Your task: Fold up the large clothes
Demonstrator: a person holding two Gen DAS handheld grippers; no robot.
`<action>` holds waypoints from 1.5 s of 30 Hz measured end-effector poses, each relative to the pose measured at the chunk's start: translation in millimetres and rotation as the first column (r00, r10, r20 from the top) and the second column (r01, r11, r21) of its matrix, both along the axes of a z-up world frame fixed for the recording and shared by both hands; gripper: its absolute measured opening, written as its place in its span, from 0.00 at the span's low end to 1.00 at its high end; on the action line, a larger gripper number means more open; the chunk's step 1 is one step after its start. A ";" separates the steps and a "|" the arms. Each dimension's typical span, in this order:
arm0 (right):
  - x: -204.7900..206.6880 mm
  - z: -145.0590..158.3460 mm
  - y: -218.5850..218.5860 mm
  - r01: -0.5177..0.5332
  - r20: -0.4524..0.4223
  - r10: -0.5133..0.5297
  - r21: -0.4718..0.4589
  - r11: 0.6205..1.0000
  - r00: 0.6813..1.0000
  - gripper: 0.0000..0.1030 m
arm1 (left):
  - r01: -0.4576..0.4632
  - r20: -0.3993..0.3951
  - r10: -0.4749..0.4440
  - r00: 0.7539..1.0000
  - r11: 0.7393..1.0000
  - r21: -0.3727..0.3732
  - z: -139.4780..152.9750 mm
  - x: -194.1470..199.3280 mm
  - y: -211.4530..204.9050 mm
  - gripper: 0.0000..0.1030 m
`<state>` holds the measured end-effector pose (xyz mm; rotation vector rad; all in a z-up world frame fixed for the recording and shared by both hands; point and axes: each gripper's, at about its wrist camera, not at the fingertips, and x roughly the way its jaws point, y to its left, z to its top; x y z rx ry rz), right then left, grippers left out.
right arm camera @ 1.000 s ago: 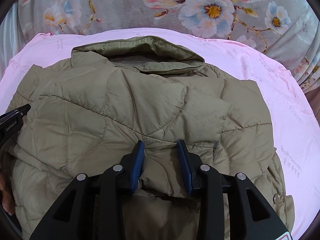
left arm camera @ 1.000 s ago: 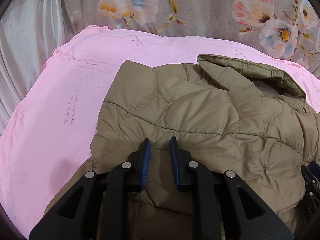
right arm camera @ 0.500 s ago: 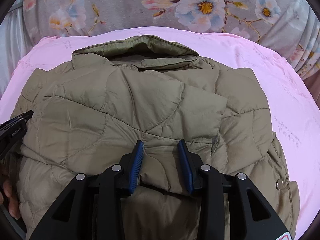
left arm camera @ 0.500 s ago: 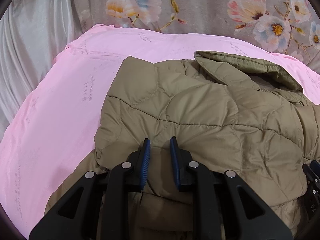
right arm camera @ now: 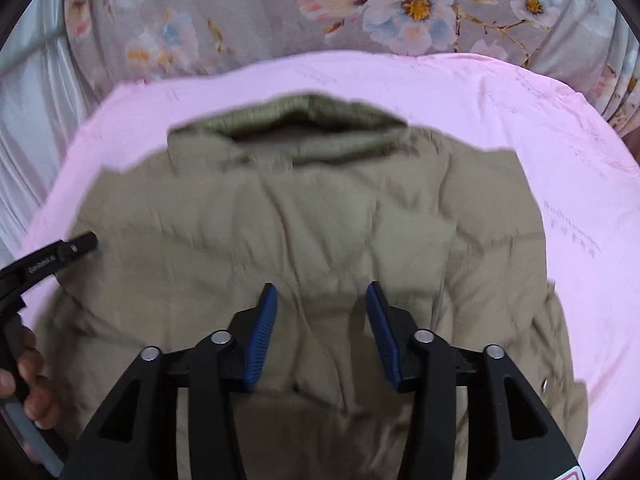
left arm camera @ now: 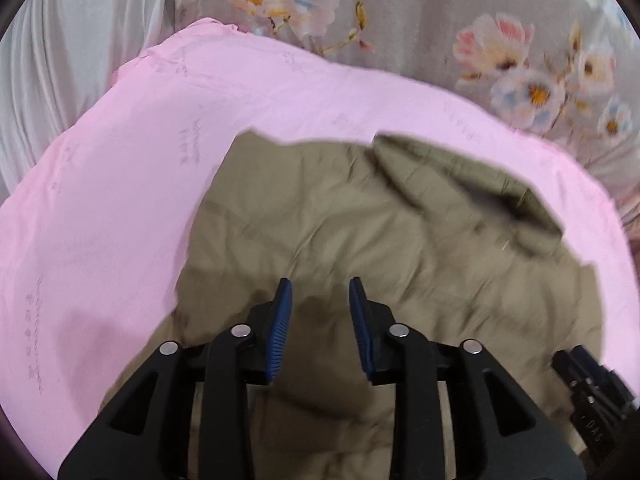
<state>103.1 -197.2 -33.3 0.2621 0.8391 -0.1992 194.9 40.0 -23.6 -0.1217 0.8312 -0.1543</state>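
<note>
Floral grey fabric (right arm camera: 248,12) backs a pink sheet (left arm camera: 120,184) spread as the surface. Left tongs (left arm camera: 320,292) are opening, blue pads apart over the quilted olive jacket (left arm camera: 360,232), no fold pinched between them. Right tongs (right arm camera: 322,296) are opening too, wider, above the jacket's (right arm camera: 320,220) folded lower edge, gripping nothing. Its collar (right arm camera: 296,124) lies at the far side. A person's hand (right arm camera: 24,372) shows at left.

One jacket (right arm camera: 320,220), one pink sheet (right arm camera: 560,140)
</note>
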 end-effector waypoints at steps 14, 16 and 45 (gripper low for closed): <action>113.3 -21.1 -89.9 0.135 -0.035 -0.134 0.469 0.873 0.990 0.33 | 0.058 -0.210 -0.090 0.973 0.986 -0.155 -34.5 126.4 -65.4 0.56; 120.6 -24.2 -84.6 0.118 -0.034 -0.115 0.440 0.890 0.993 0.13 | 0.091 -0.192 -0.119 0.974 0.985 -0.149 -34.3 125.7 -69.8 0.27; 123.9 -43.7 -27.4 0.065 -0.048 -0.068 -0.073 0.995 0.996 0.05 | 0.148 -0.007 -0.151 0.989 0.959 0.242 -55.0 94.6 -104.7 0.18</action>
